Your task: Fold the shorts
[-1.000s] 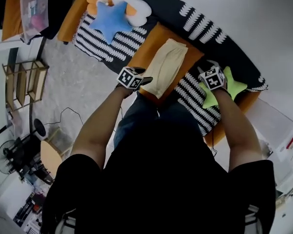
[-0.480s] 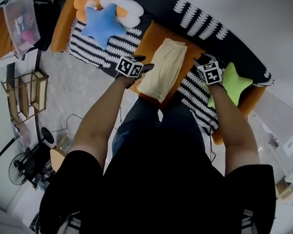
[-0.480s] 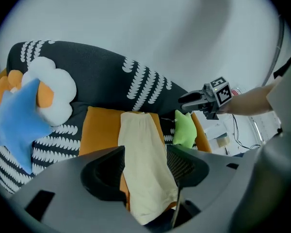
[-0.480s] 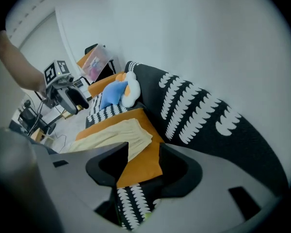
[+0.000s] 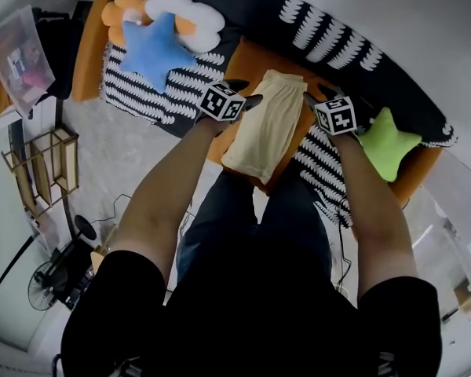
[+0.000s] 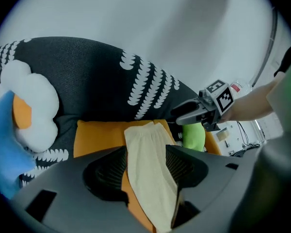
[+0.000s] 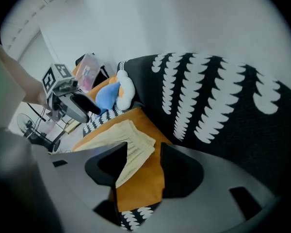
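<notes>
Cream shorts, folded into a long strip, lie on an orange cushion on the black-and-white sofa. My left gripper hovers at the strip's far left edge, open. In the left gripper view the shorts show between the wide jaws, not gripped. My right gripper is open beside the far right corner. Its jaws have just been opening a little wider, with only the waistband end of the shorts and the cushion showing past them. Each gripper appears in the other's view: the right gripper, the left gripper.
A blue star pillow and a white cloud pillow lie at the sofa's left. A green star pillow sits at the right. A wooden rack and a plastic box stand on the floor at left.
Both grippers have moved forward and down, from beside the shorts' middle to their far end. The right one left the green star pillow and rolled.
</notes>
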Action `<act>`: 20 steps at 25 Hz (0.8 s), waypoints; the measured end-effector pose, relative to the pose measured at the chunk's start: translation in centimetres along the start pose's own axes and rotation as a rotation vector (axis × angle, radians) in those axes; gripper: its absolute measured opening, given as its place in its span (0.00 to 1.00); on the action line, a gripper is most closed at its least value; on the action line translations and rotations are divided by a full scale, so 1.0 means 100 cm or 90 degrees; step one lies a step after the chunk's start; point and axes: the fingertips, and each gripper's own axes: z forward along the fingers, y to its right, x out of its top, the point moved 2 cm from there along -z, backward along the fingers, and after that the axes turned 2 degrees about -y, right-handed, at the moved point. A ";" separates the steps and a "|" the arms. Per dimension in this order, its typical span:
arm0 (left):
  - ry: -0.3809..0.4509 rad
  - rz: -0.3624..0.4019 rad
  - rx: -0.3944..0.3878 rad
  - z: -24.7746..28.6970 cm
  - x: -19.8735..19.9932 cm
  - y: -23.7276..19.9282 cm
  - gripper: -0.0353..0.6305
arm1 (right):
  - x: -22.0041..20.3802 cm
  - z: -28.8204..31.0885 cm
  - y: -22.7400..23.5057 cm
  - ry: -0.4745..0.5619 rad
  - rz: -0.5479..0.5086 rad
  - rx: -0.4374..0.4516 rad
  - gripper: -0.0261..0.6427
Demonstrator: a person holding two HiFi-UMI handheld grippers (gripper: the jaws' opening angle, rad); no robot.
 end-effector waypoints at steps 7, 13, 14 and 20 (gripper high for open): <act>0.000 0.001 -0.034 0.051 0.023 -0.021 0.46 | -0.012 0.046 0.008 0.003 0.026 0.043 0.39; -0.017 -0.001 -0.067 0.086 0.029 -0.033 0.47 | -0.006 0.079 0.004 0.003 0.032 0.088 0.41; -0.024 -0.005 -0.069 0.089 0.026 -0.036 0.46 | -0.006 0.083 0.002 0.001 0.038 0.091 0.41; -0.045 -0.032 -0.072 0.100 0.019 -0.044 0.39 | -0.005 0.088 -0.001 -0.005 0.058 0.127 0.34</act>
